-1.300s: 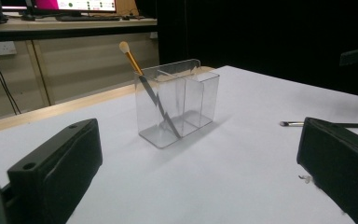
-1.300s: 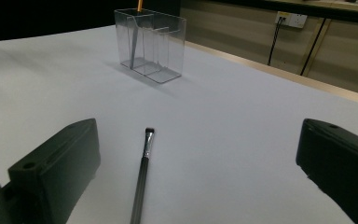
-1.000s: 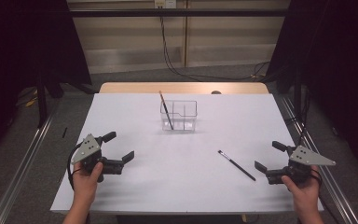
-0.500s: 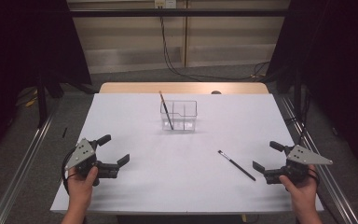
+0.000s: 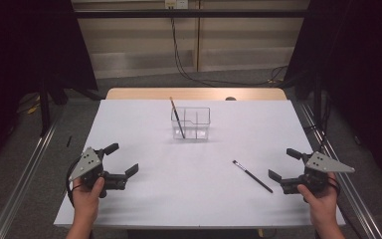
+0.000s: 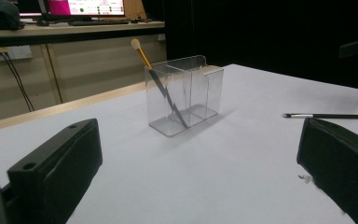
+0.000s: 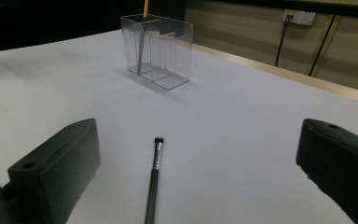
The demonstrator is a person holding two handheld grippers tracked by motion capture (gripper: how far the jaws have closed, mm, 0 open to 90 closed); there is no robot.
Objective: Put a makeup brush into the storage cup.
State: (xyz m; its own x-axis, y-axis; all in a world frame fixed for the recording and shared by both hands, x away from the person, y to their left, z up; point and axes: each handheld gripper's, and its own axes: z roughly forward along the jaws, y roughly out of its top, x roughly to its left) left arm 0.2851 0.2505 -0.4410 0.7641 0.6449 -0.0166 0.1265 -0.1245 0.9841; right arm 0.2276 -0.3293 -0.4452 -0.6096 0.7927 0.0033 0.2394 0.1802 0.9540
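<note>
Brush lies flat on the white surface, at ten o'clock from the right gripper. Both grippers are spread and hold nothing. It looks thin, light and stiff; I'd pinch its handle.

— What is the organizer looking like?
— Clear glossy plastic, catching light. The table is showing a matt white, smooth top, with bare wood along its far edge.
— And the brush?
— It is showing a shiny metal collar; the grippers' jaws are looking like matt black plastic.
</note>
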